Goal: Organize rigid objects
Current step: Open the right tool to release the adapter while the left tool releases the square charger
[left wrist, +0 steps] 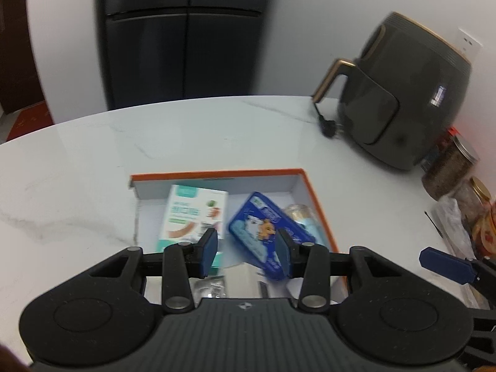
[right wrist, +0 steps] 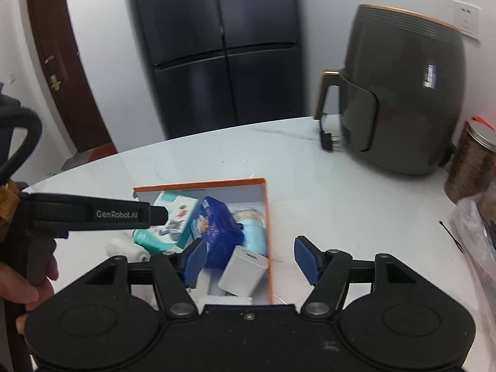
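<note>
My empty left gripper (left wrist: 246,249) at its narrowest and right gripper (right wrist: 251,259) spread hover over the orange-rimmed cardboard box (left wrist: 307,186); next I fetch another item.

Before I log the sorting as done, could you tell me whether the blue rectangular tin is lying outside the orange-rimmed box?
No, the blue rectangular tin lies inside the orange-rimmed box.

Ahead and to the right of the gripper, on a white marble table (right wrist: 217,155): a dark air fryer (right wrist: 403,99), its plug (right wrist: 327,141) lying beside the handle. Farther right, lidded jars (left wrist: 449,167). Beyond the table, straight ahead, a black fridge (right wrist: 217,49); far left, a brown door (right wrist: 59,71).
</note>
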